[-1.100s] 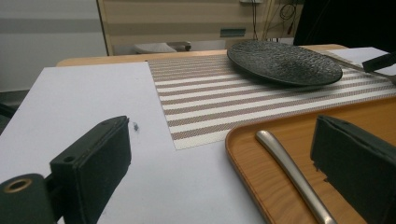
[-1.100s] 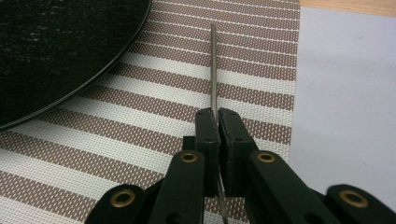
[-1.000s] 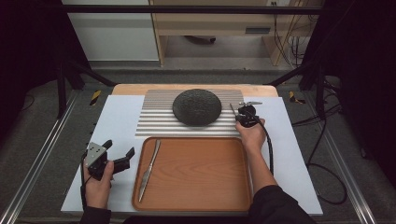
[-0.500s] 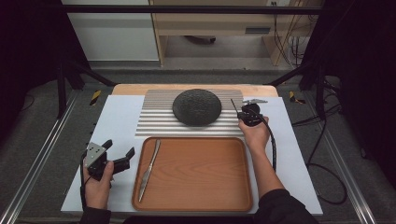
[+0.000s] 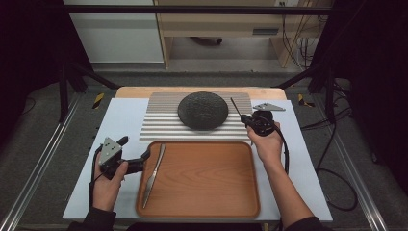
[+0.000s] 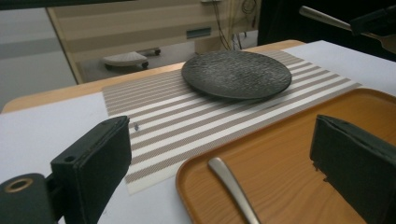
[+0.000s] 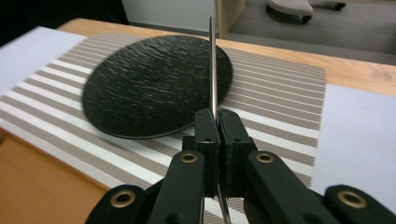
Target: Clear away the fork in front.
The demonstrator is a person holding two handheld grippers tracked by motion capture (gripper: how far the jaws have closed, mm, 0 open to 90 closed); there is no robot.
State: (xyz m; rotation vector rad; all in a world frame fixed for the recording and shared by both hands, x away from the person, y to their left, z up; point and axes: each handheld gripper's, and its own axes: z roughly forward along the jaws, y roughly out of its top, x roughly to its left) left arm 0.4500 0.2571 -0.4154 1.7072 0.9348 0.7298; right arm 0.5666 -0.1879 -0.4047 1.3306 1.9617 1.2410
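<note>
Right hand-held gripper (image 5: 251, 120) has its two black jaws pressed together on a thin metal piece of cutlery (image 7: 213, 65), which stands edge-on straight up from the pads in the right gripper view, so whether it is a fork or a spoon I cannot tell; in the high view its handle (image 5: 235, 106) slants up and away from the jaws toward the dark round plate (image 5: 202, 110). That plate sits on the striped mat (image 5: 159, 126), just to the left of this gripper and a little beyond it, with the cutlery tip reaching over its near edge as seen from the gripper's own camera. Left hand-held gripper (image 5: 135, 153) has its jaws spread wide with nothing between them, held just beside the left rim of the wooden tray (image 5: 207, 192); the knife (image 5: 154, 168) lies inside the tray right in front of its jaws, handle end (image 6: 229, 184) pointing toward them. By my reading the job looks like laying a place setting: one piece is already lifted clear of the counter (image 5: 122, 115) and appears ready to be set beside the plate, while the knife is still untouched in the tray and remains to be picked up and placed.
</note>
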